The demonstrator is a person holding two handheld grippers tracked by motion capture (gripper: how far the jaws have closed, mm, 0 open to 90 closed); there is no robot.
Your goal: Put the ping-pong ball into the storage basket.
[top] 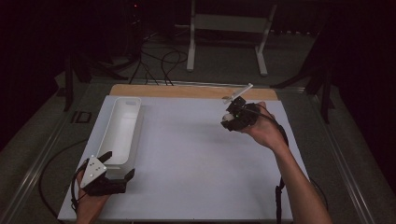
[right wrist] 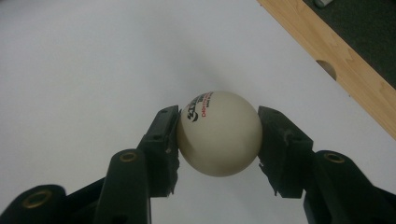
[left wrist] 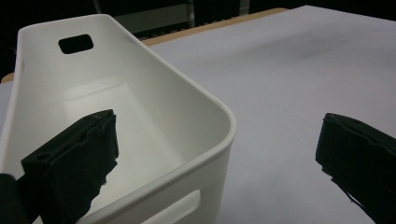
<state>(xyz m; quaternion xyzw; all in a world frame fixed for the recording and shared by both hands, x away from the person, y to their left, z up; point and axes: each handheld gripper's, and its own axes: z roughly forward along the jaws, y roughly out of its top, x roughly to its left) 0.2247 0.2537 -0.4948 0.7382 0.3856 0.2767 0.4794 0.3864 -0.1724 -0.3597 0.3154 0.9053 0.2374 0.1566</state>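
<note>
A white ping-pong ball (right wrist: 219,135) with dark and red print sits between the two black jaws of my right gripper (right wrist: 218,134), which is shut on it above the white table sheet (right wrist: 84,70). In the high view that right gripper (top: 227,120) is held up at the table's far right. My left gripper (top: 120,163) rests at the near left, open, at the near end of a long white bin (top: 122,126). In the left gripper view the bin (left wrist: 140,93) is empty, and the left gripper (left wrist: 217,133) straddles its near corner, one jaw over the inside and one outside.
The white sheet (top: 196,158) covers most of the table, with a wooden strip (top: 187,91) along its far edge. Behind the table stand a white frame (top: 224,28), cables on the floor and dark stands at both sides.
</note>
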